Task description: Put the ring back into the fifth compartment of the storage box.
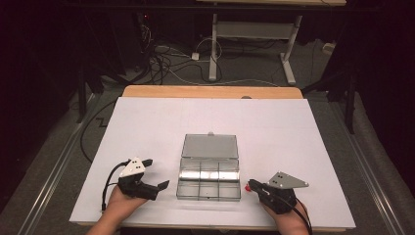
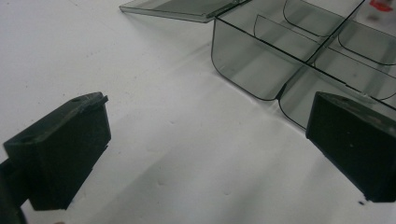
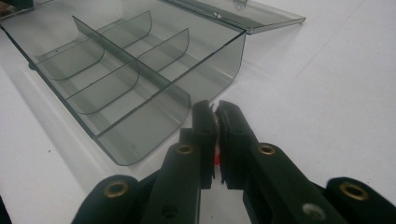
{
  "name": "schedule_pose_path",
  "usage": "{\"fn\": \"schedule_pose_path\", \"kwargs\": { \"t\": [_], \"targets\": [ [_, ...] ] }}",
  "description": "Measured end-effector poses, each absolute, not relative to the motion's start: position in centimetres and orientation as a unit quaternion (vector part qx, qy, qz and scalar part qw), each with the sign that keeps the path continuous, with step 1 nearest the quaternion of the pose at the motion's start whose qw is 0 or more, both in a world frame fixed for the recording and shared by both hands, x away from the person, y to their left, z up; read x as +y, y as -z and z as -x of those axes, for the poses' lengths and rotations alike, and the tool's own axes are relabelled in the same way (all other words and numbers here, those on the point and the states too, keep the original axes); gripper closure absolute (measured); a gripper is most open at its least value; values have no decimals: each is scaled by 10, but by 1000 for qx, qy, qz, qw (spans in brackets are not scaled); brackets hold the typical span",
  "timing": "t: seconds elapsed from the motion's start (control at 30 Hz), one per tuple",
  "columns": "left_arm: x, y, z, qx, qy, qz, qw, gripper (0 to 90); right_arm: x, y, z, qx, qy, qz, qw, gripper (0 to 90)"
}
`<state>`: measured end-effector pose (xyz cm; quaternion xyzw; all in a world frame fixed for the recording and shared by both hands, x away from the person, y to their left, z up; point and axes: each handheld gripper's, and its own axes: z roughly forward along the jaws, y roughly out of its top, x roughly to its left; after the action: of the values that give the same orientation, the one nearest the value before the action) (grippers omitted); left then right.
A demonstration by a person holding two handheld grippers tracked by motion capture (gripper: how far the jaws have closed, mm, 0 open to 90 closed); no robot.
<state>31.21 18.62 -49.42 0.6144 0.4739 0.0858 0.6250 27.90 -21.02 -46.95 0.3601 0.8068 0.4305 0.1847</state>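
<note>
Your left gripper [image 1: 155, 175] sits low over the white table [image 1: 147, 127], and its two black jaws stand wide apart with nothing between them. In the left gripper view you see bare table in the gap. The clear box [image 2: 299, 51] lies ahead of that gripper and off to its right side. Its near corner comes close to the right-hand jaw, but I cannot tell if they touch.

The clear box [image 1: 209, 176] lies between your two grippers in the high view. It has small walls inside that cut it into little rooms. Its lid [image 1: 210, 146] is open and lies flat on the table on the far side of the box, away from both grippers.

Your right gripper [image 1: 252, 185] is just beside the right end of the box, with its tips pointing at it. In the right gripper view the jaws are almost pressed together, with just a thin slit between them. A small red thing [image 3: 216, 160] shows in that slit, low down between the jaws, so the gripper is pinching it. In the high view you see the red thing [image 1: 248, 186] at the tip of that gripper too. It is too small to tell what it is.

From your right gripper, the box [image 3: 121, 74] is ahead and to the left, and the lid [image 3: 243, 14] lies farther ahead. The nearest room of the box is right in front of the jaw tips.
</note>
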Motion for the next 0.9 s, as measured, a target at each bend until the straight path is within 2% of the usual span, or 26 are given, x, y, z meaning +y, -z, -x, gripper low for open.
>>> {"fn": "schedule_pose_path", "kwargs": {
  "t": [0.9],
  "targets": [
    [186,494,-312,473,-86,-616,624,0,-214,447,-273,794,-454,-353,198,874]
  ]
}}
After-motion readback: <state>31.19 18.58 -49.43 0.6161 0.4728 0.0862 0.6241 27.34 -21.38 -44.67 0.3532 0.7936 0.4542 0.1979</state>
